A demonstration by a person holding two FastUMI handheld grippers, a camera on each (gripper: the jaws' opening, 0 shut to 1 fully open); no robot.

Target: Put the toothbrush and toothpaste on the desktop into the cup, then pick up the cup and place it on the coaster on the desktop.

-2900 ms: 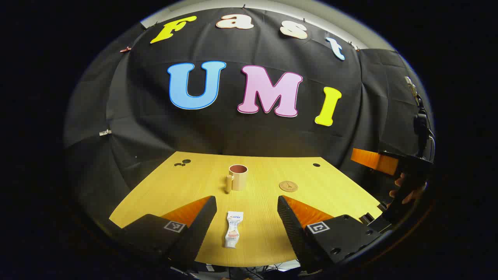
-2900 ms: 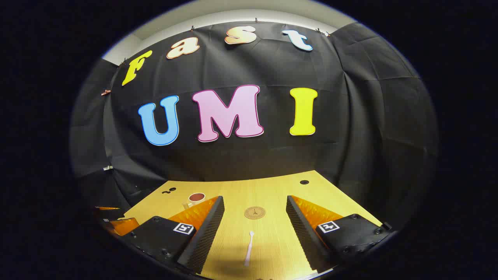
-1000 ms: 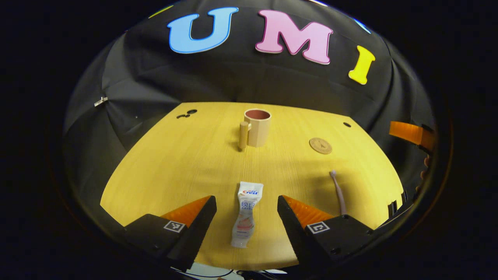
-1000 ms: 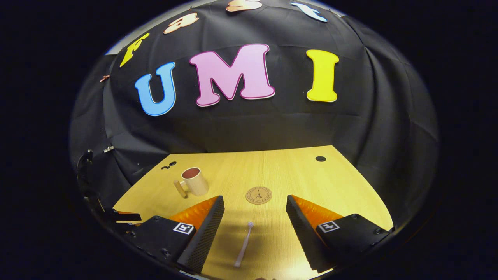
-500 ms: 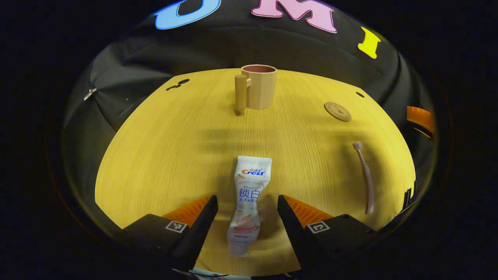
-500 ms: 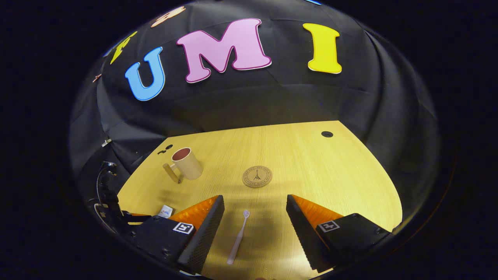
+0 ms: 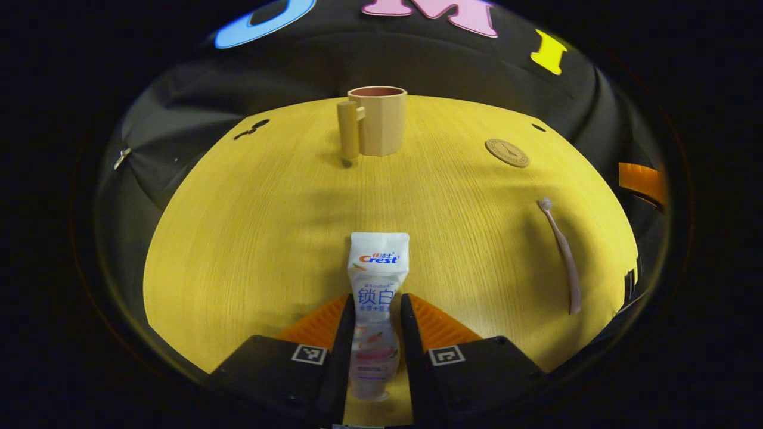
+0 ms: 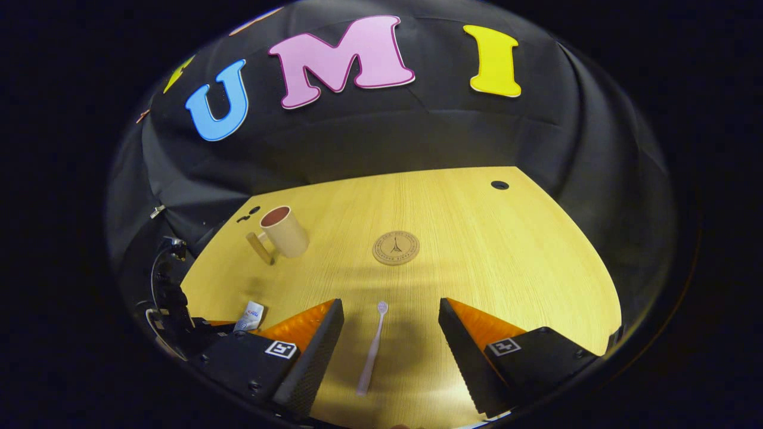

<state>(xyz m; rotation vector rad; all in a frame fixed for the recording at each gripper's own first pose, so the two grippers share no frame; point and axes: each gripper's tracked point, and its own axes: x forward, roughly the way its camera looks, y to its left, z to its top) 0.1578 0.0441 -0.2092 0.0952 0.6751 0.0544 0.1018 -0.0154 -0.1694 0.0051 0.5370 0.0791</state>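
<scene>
A white toothpaste tube (image 7: 375,298) lies flat on the yellow wooden desktop (image 7: 268,214), and my left gripper (image 7: 374,310) is shut on its lower half, both fingers pressing its sides. Farther back stands a beige cup (image 7: 377,119) with its handle to the left. The round brown coaster (image 7: 506,152) lies to its right. A pale pink toothbrush (image 7: 563,253) rests at the right. In the right gripper view my right gripper (image 8: 390,313) hangs open above the toothbrush (image 8: 371,351), which lies between its fingers. The cup (image 8: 285,231), coaster (image 8: 396,247) and toothpaste tube (image 8: 250,316) lie beyond and to the left.
Small dark holes (image 7: 250,128) mark the desktop near its far left corner, with another hole (image 8: 499,185) at the far right. Black cloth walls close the booth behind the desk. The left gripper's body (image 8: 170,319) shows at the left edge of the right gripper view.
My left gripper has come down over the toothpaste tube and closed on it. My right gripper has dropped lower and forward over the toothbrush, staying open.
</scene>
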